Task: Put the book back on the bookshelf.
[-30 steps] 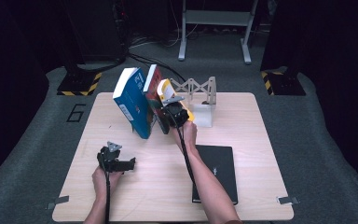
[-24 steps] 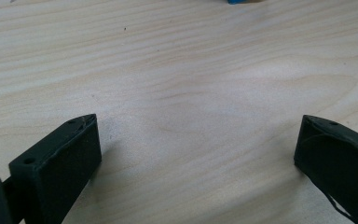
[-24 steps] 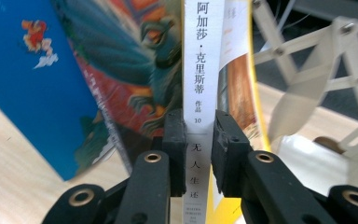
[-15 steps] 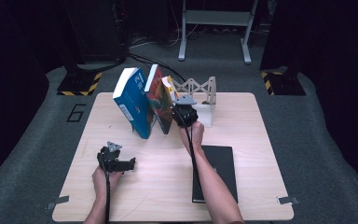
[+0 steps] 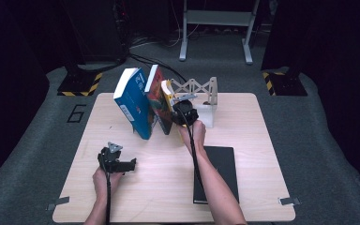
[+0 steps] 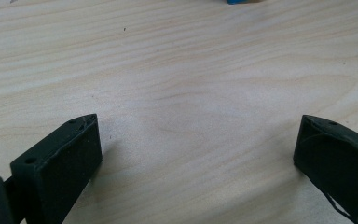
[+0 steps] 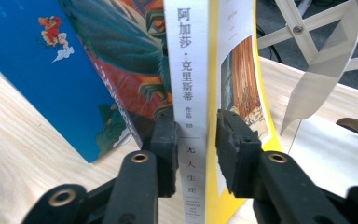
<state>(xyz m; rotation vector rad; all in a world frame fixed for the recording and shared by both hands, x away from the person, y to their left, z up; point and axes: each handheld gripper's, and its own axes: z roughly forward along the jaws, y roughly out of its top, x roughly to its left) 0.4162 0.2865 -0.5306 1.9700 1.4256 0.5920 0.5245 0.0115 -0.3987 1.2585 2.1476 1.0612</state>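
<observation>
Yellow-covered book [image 7: 242, 88] with a white spine stands at the back of the tabletop [image 5: 168, 187], about midway along its far edge, leaning left against its neighbours.

Nearest the front edge, toward the left corner, the left claw [image 5: 117, 163] rests low over bare wood in the person's left hand [image 5: 102, 177]; in the left gripper view its jaws stand wide apart with nothing but tabletop [image 6: 177, 93] between them. On the right side near the front edge a black book [image 5: 218, 173] lies flat, partly under the right forearm [image 5: 213, 183].

Farther back, the right claw [image 7: 196, 144] straddles the yellow-covered book's spine. Its jaws have just been opening: the left pad sits at the white spine's edge, the right pad shows a narrow gap to the yellow cover, so the grip looks slack with the book between the jaws.

Left of that book lean a red illustrated book [image 5: 157, 101] and then a blue book [image 5: 133, 103], all tilted the same way. Just to the right stands a white folding rack [image 5: 201, 91], near the far edge.
</observation>
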